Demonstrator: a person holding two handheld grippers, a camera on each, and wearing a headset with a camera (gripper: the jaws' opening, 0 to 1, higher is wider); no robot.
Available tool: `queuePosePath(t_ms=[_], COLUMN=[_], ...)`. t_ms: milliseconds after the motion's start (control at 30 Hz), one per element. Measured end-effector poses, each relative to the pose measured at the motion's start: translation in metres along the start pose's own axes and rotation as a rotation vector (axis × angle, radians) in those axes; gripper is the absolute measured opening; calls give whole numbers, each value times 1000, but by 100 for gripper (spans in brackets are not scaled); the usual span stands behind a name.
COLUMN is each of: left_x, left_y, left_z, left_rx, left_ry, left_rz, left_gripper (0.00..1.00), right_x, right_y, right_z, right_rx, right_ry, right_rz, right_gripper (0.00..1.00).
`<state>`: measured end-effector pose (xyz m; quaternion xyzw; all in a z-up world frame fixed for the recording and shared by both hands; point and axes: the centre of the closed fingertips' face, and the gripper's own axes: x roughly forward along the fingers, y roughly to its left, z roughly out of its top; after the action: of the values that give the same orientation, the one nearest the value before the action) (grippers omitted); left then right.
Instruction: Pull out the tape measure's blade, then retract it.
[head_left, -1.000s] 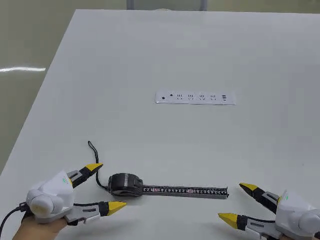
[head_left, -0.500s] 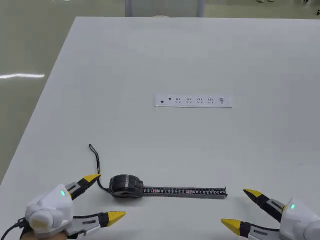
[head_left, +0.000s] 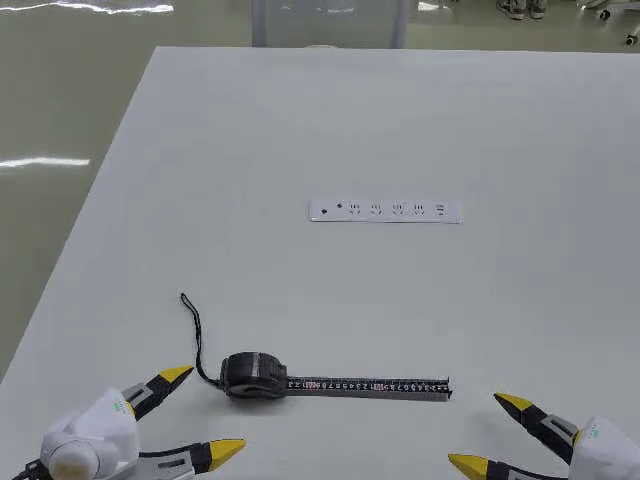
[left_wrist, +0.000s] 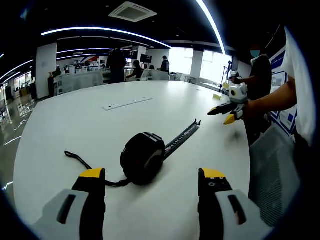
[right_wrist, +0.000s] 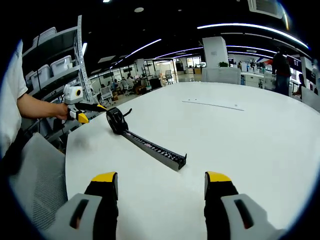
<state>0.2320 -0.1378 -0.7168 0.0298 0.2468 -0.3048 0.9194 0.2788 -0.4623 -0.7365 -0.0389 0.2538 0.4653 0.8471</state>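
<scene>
A black tape measure (head_left: 253, 375) lies on the white table (head_left: 380, 120), its dark blade (head_left: 368, 387) pulled out to the right and lying flat, its black wrist cord (head_left: 192, 333) trailing back left. My left gripper (head_left: 200, 412) is open just left of the case, nothing between its yellow tips. In the left gripper view the tape measure (left_wrist: 143, 157) sits ahead of the open left gripper (left_wrist: 152, 176). My right gripper (head_left: 492, 434) is open, a short way right of the blade's end hook (right_wrist: 182, 161). The right gripper (right_wrist: 161, 179) holds nothing.
A white power strip (head_left: 385, 211) lies flat in the middle of the table, well beyond the tape. The table's left edge (head_left: 75, 230) drops to a green floor. In the gripper views, shelving and several people stand far off.
Both grippers have drawn back toward me, away from the tape measure. The tape measure and its extended blade lie as before. The head camera has tilted up slightly.
</scene>
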Motion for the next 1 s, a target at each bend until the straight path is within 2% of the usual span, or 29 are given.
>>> queuePosePath(t_ms=[433,533,667,733,1000], left_x=[-10,-14,-18,-22,-33], left_y=[-11,-13,-17,-16,-22], left_z=[-3,-2,-4,-4,-8], left_rx=[-14,-27,-16,-30,-27], left_ry=[-8,-24,-15,-27,-35], left_rz=[14,22,22,25,34], left_gripper=[74,74,74,74,74], right_x=[-17,-22,-27,-29,-40], right_y=[7,10,13,15,19], right_z=[3,2,0,-1,-2], right_rx=[8,18,25,25,36], right_ry=[-23,-34,-42,-42,-77], right_rz=[-29,-40,-52,-58,-94], right_gripper=[71,71,71,71,70])
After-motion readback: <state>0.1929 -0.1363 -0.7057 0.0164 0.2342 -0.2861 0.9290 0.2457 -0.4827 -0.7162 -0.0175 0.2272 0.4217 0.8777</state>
